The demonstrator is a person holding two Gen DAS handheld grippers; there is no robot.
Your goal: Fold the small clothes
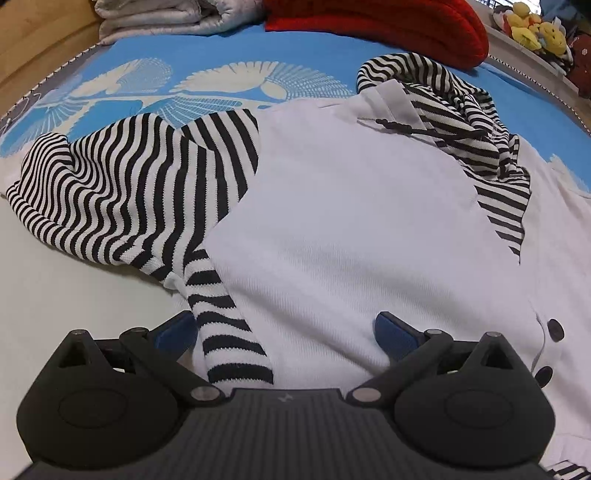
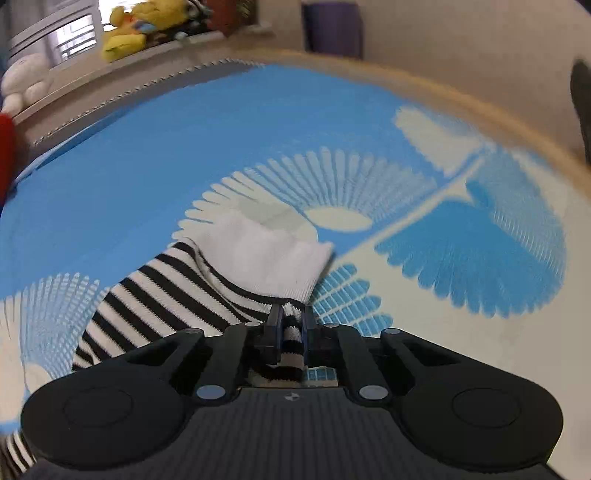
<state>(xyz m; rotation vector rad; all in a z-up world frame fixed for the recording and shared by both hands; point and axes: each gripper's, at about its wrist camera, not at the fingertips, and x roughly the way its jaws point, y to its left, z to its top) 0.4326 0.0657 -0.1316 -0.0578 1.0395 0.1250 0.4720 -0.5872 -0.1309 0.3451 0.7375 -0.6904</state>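
A small white hooded jacket with black-and-white striped sleeves and hood lies spread on the blue patterned bedspread. Its left striped sleeve lies crumpled to the left. My left gripper is open just above the jacket's hem, its blue pads on either side of a striped strip. My right gripper is shut on the other striped sleeve, near its white cuff, and holds it above the bedspread.
A red cushion and a folded grey quilt lie at the bed's far end. Plush toys sit on a ledge beyond the bed; they also show in the right wrist view. The bed's wooden edge runs on the right.
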